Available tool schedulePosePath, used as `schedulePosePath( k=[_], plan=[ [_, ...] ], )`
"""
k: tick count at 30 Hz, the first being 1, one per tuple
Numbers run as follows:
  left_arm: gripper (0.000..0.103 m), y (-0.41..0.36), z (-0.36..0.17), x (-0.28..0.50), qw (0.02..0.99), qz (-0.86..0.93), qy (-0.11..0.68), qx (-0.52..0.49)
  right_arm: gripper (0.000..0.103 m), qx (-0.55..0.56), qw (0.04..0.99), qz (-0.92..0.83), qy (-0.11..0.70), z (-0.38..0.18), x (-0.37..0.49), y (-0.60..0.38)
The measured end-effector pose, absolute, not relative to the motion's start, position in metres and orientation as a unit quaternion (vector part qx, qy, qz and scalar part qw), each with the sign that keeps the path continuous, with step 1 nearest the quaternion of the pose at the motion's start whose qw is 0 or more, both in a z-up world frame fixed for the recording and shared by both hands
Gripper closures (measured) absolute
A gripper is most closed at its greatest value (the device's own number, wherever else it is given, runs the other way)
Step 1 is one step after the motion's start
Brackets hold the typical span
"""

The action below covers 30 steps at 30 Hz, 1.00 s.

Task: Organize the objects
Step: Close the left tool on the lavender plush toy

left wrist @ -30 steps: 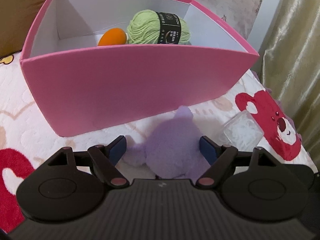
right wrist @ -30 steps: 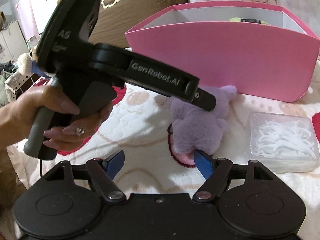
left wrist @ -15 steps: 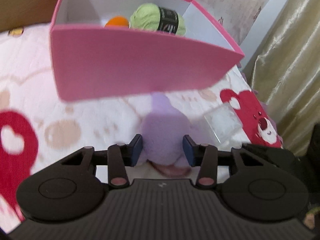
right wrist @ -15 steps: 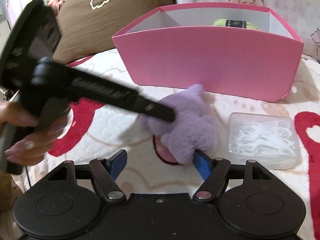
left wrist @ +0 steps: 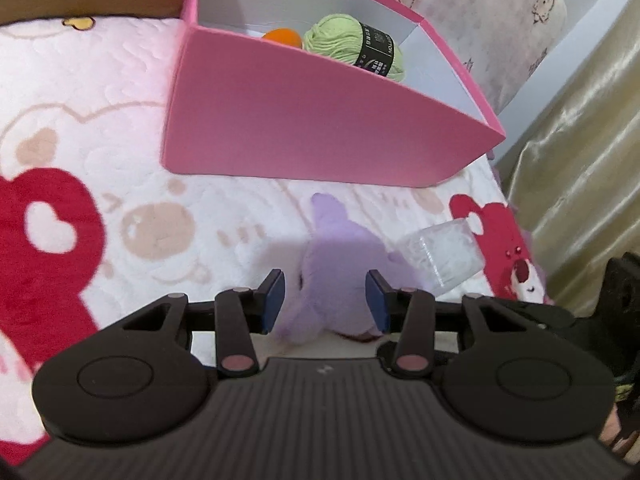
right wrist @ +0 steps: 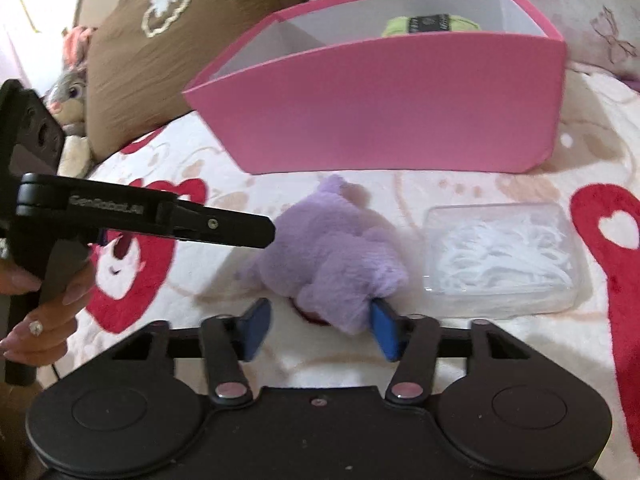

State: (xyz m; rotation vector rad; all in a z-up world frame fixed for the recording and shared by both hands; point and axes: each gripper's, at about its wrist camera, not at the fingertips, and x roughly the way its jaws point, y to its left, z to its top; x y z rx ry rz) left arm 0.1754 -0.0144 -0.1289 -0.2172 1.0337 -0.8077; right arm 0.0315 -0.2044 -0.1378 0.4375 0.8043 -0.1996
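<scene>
Left tongs (left wrist: 325,300): partly closed, the blue pads (left wrist: 273,299) on either side of the purple plush toy (left wrist: 340,264); both pads press into its fur, so the tongs have hold of it
Right tongs (right wrist: 318,330): jaws closing, with the plush toy's (right wrist: 336,258) near end between them; the right-hand pad (right wrist: 384,330) is buried in the fur, the left-hand pad (right wrist: 256,328) stands apart from it with bare blanket between
Left tongs from the right wrist view (right wrist: 264,232): a black finger lies level, its tip against the toy's left side; a hand (right wrist: 44,316) with a ring grips the handle at the left edge
Purple plush toy: lies on the bed's blanket (right wrist: 460,360), in front of the pink box, one ear pointing toward the box
Clear plastic box (right wrist: 502,258): just right of the toy on the blanket, filled with small white pieces; whether it touches the toy I cannot tell
Pink box (left wrist: 320,128): open-topped, white inside, stands on the blanket beyond the toy, apart from it
Inside the box: a green ball of yarn (left wrist: 352,42) with a black band, and beside it an orange round thing (left wrist: 282,37)
Farthest: a brown pillow (right wrist: 180,40) behind the box on the left, with a grey rabbit toy (right wrist: 70,92) next to it; a gold curtain (left wrist: 580,140) on the right
</scene>
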Motion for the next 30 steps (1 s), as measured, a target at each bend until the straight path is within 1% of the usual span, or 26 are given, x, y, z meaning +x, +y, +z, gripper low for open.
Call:
schedulePosePath(
  k=[1, 2, 5, 7, 13, 21, 30],
  plan=[
    [0.061, -0.018, -0.131, 0.177, 0.785, -0.375, 0.482, -0.103, 0.061, 0.211, 0.891, -0.103, 0.389, -0.14, 0.031, -0.206],
    [0.065, -0.021, -0.134, 0.177, 0.784, -0.374, 0.484, -0.104, 0.063, 0.212, 0.889, -0.112, 0.39, -0.143, 0.031, -0.208],
    [0.069, -0.035, -0.144, 0.174, 0.784, -0.362, 0.496, -0.093, 0.064, 0.218, 0.884, -0.125, 0.393, -0.146, 0.031, -0.212],
    [0.071, -0.036, -0.142, 0.169, 0.79, -0.361, 0.486, -0.099, 0.064, 0.21, 0.885, -0.129, 0.396, -0.147, 0.032, -0.211],
    [0.075, -0.034, -0.143, 0.164, 0.791, -0.349, 0.491, -0.108, 0.062, 0.181, 0.893, -0.144, 0.385, -0.152, 0.037, -0.207],
    [0.075, -0.033, -0.133, 0.144, 0.804, -0.347, 0.473, -0.098, 0.062, 0.155, 0.897, -0.142, 0.388, -0.148, 0.033, -0.202],
    [0.075, -0.02, -0.118, 0.114, 0.806, -0.355, 0.464, -0.093, 0.062, 0.094, 0.903, -0.127, 0.4, -0.13, 0.019, -0.172]
  ],
)
